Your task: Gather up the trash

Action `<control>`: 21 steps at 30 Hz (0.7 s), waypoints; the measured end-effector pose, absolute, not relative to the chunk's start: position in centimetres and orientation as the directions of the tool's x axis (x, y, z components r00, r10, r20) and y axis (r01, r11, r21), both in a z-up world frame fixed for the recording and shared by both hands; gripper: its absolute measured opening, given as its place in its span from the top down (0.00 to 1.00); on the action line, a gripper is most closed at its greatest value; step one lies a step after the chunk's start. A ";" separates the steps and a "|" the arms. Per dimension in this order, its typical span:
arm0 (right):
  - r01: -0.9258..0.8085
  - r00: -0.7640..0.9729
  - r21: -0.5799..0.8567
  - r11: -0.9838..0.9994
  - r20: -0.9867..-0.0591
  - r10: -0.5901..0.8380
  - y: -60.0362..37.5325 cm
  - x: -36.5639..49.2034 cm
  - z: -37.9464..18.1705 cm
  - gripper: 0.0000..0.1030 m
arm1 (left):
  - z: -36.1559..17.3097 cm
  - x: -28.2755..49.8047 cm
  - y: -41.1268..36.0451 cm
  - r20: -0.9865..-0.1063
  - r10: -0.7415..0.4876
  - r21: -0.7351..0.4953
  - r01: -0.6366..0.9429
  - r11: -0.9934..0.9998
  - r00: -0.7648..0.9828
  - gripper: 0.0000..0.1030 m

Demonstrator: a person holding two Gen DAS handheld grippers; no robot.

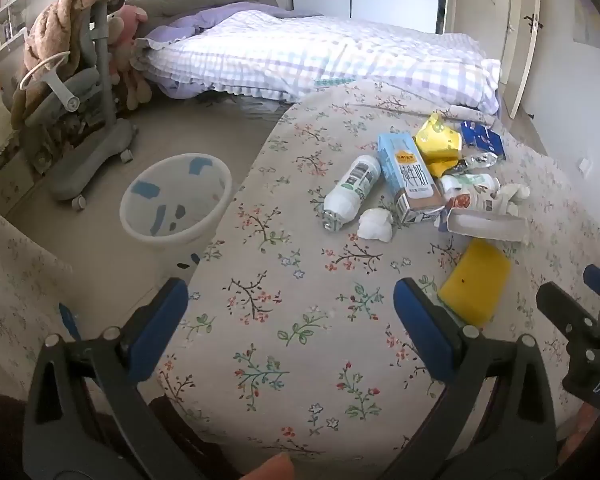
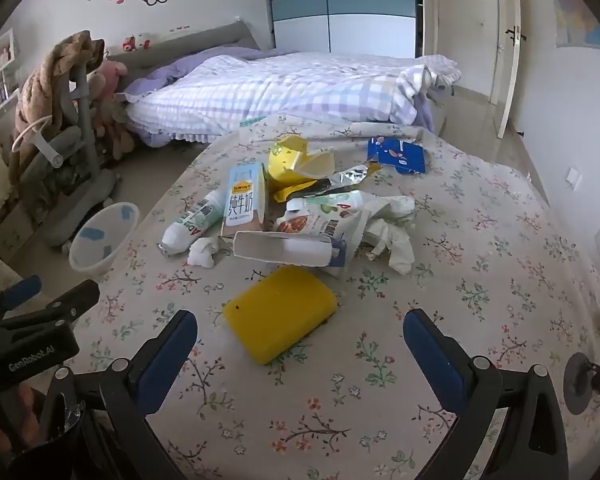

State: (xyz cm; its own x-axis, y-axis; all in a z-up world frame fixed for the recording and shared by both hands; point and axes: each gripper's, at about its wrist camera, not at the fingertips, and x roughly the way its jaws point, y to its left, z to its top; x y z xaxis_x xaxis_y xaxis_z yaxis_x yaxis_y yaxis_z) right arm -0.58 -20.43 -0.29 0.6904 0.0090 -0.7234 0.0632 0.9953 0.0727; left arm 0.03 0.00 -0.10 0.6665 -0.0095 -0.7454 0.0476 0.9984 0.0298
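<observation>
Both grippers hang empty with jaws spread wide over the floral cloth (image 2: 480, 280). The yellow sponge (image 2: 280, 312), soft and rounded, lies just ahead of the right gripper (image 2: 300, 336), its long axis running diagonally; this hand is nearer than the left gripper (image 1: 290, 308). Beyond lie crumpled tissue (image 2: 202, 254), a stiff milk carton (image 2: 242, 200) and a bottle (image 1: 350, 190). The mesh bin (image 1: 176, 200) stands left on the floor.

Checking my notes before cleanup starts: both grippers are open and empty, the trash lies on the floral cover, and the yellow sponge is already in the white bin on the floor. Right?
Not quite. The yellow sponge is not in the white bin; it lies on the floral cover, just ahead of the right gripper, as the right wrist view shows. The left gripper and right gripper are indeed open and empty.
</observation>
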 end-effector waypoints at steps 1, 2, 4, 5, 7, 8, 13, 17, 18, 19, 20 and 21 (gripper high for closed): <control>0.062 0.691 0.073 0.995 -0.723 0.010 -20.4 -0.6 -0.3 0.00 | -0.1 0.0 0.0 -0.746 -0.008 0.030 0.046 0.998 0.665 0.01; 0.060 0.691 0.073 0.995 -0.723 0.011 -20.4 -0.5 -0.3 0.00 | 0.3 0.0 0.7 -0.735 -0.018 0.007 0.035 0.999 0.678 0.01; 0.057 0.692 0.071 0.996 -0.721 0.012 -19.9 -0.4 -0.1 0.00 | 0.3 -0.1 1.0 -0.734 -0.015 0.006 0.028 1.000 0.679 0.01; 0.056 0.692 0.072 0.996 -0.722 0.013 -19.8 -0.3 -0.1 0.00 | 0.4 -0.1 1.2 -0.734 -0.013 0.004 0.024 1.000 0.679 0.01; 0.057 0.693 0.076 0.996 -0.721 0.015 -19.7 -0.1 -0.1 0.00 | 0.5 -0.2 1.7 -0.732 -0.010 0.002 0.017 1.000 0.681 0.01; 0.057 0.692 0.078 0.995 -0.721 0.017 -19.7 0.1 -0.1 0.00 | 0.2 0.2 1.2 -0.737 0.002 0.013 0.012 1.000 0.676 0.01; 0.049 0.700 0.082 0.995 -0.714 0.024 -19.8 0.0 -0.1 0.00 | 0.2 0.2 1.5 -0.734 0.000 0.011 0.011 1.000 0.679 0.01; 0.050 0.701 0.081 0.995 -0.713 0.023 -19.7 0.1 -0.2 0.00 | 0.4 0.1 1.6 -0.733 0.002 0.008 0.006 1.000 0.680 0.01; 0.050 0.700 0.080 0.996 -0.713 0.022 -19.7 0.1 -0.1 0.00 | 0.5 0.1 1.6 -0.733 0.002 0.007 0.005 1.000 0.681 0.01; 0.049 0.700 0.081 0.995 -0.714 0.023 -19.7 0.1 -0.1 0.00 | 0.5 0.0 1.7 -0.731 0.001 0.005 0.004 1.000 0.683 0.01; 0.048 0.700 0.081 0.996 -0.714 0.025 -19.7 0.0 -0.1 0.00 | 0.5 0.0 1.8 -0.730 0.002 0.005 0.003 1.000 0.684 0.01; 0.048 0.699 0.084 0.995 -0.714 0.026 -19.7 0.1 -0.1 0.00 | 0.5 0.0 1.8 -0.729 0.003 0.005 0.002 1.000 0.684 0.01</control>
